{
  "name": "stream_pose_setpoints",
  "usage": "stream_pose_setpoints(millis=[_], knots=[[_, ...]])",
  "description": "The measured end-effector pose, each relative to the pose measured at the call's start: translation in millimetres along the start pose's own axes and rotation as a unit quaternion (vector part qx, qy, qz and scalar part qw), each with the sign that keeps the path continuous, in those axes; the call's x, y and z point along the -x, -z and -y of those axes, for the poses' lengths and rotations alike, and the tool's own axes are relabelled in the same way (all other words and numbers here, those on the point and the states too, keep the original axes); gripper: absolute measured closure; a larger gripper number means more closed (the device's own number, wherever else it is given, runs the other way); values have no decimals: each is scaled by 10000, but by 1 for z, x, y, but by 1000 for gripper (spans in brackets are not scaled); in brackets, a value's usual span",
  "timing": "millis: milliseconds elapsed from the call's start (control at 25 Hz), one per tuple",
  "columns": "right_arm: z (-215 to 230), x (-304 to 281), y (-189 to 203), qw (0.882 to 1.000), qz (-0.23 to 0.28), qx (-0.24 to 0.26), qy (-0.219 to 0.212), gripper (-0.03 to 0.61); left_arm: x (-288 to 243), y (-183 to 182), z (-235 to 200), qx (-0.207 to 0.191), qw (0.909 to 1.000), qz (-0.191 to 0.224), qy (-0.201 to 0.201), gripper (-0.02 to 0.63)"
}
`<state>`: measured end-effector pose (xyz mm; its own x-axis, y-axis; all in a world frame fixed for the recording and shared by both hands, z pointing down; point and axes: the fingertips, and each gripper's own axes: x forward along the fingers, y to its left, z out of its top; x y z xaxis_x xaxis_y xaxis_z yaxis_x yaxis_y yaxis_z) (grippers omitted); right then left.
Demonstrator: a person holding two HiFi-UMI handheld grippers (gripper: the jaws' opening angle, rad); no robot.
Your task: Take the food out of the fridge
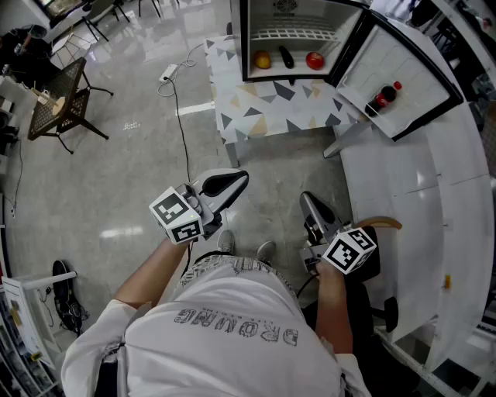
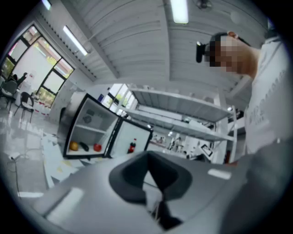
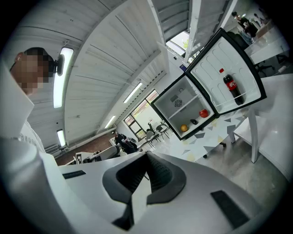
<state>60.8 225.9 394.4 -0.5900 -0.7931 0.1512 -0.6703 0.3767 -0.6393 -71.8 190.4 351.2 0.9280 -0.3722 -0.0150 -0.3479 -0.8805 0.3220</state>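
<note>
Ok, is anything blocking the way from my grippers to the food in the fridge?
Nothing visible. The fridge door stands wide open, and the orange fruit, dark item and red fruit lie exposed on its bottom level. Only bare floor separates the left gripper and right gripper, both shut, from the table carrying the fridge.

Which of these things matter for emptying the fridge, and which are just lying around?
For the job: fridge, orange fruit, dark long item, red fruit, perhaps the cola bottle.
Just lying about: small brown table, power strip.
</note>
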Motion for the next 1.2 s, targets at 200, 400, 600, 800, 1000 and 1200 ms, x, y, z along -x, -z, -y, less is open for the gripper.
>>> stream_pose_setpoints(millis=[200, 400, 600, 800, 1000, 1200], knots=[[3, 10, -2, 10000, -10, 71, 14, 589, -3, 1, 12, -25, 10000, 5, -37, 606], [8, 20, -1, 9998, -38, 183, 59, 589, -7, 8, 23, -28, 9999, -17, -96, 606], [9, 34, -1, 9995, -63, 309, 9, 589, -16, 15, 38, -45, 9999, -34, -148, 606], [14, 52, -10, 9993, 18, 376, -46, 589, -27, 17, 53, -119, 9997, -16, -192, 606], [16, 69, -16, 9989, 64, 461, -112, 589, -36, 19, 67, -184, 9995, 12, -239, 606], [22, 80, -20, 9987, 110, 477, -147, 589, -44, 18, 78, -259, 9993, 14, -254, 606]])
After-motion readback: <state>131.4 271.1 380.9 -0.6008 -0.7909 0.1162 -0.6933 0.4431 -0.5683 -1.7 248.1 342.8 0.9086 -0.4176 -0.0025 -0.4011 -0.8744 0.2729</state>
